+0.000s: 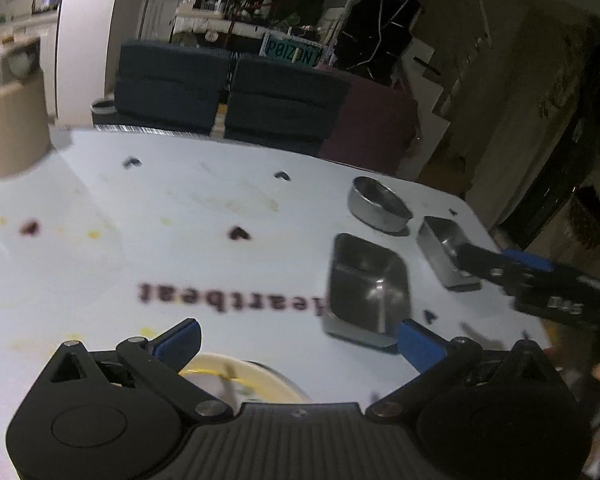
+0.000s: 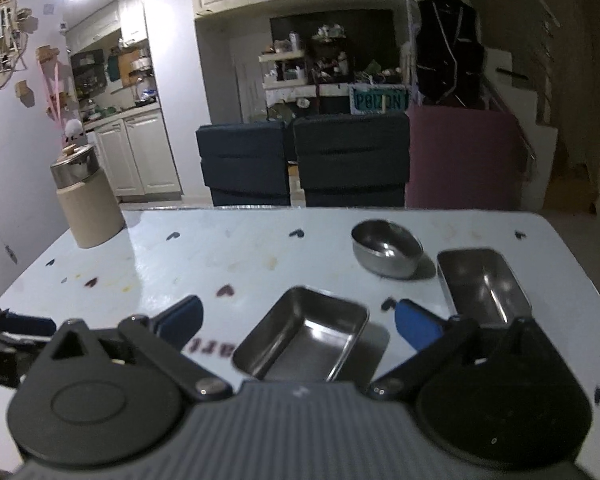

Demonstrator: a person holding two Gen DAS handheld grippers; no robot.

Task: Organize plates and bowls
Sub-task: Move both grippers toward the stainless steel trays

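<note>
Three steel dishes sit on the white table (image 2: 220,264). A round bowl (image 2: 386,248) (image 1: 378,204) stands farthest back. To its right lies a rectangular tray (image 2: 482,284) (image 1: 444,252). A second rectangular tray (image 2: 304,334) (image 1: 366,288) lies nearer. My right gripper (image 2: 300,322) is open and empty, hovering just before this nearer tray. My left gripper (image 1: 300,338) is open and empty too, with the nearer tray by its right fingertip. A yellow-rimmed plate (image 1: 256,376) lies partly hidden under the left gripper. The right gripper (image 1: 540,276) reaches in over the far tray in the left wrist view.
A beige canister (image 2: 88,204) with a steel lid stands at the table's far left corner. Two dark chairs (image 2: 304,160) and a maroon one (image 2: 464,156) line the far edge. The left gripper's finger (image 2: 16,326) shows at the left edge. Heart marks and stains dot the tabletop.
</note>
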